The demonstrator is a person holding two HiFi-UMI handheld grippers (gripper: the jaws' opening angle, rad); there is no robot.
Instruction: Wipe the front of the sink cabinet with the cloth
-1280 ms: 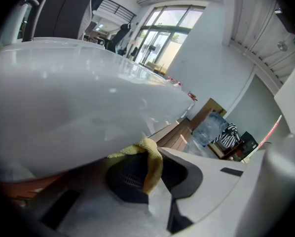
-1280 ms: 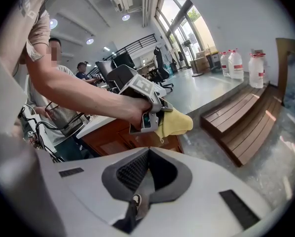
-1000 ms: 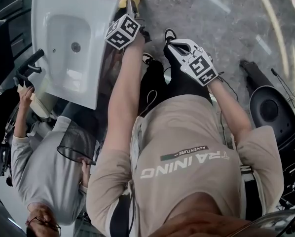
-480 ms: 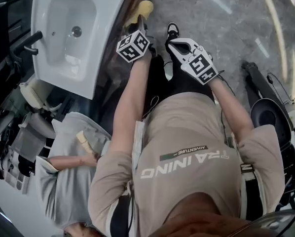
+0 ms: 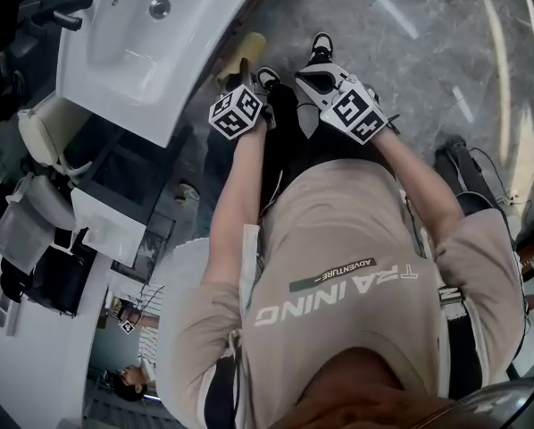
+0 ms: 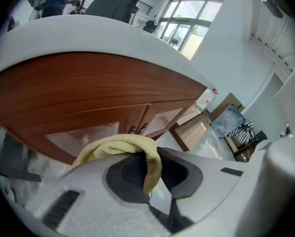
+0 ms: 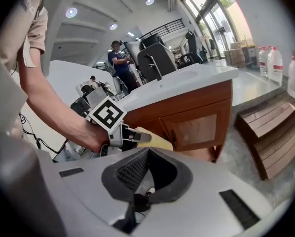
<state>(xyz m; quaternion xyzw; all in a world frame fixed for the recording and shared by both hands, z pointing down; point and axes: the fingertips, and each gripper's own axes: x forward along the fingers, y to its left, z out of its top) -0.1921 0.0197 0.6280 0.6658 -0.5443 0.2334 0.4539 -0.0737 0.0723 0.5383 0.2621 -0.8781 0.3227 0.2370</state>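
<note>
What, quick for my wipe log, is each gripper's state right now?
Left gripper: closed on the yellow cloth.
Right gripper: closed, nothing between its fingers.

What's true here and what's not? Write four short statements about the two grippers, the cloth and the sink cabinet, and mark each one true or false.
1. The left gripper clamps a yellow terry cloth between its jaws. True.
2. The right gripper holds a second cloth. False: its jaws are together with nothing between them.
3. The reddish-brown wooden sink cabinet stands under a white basin. True.
4. The cabinet's doors stand wide open. False: in the right gripper view they are shut, flush with the front.
</note>
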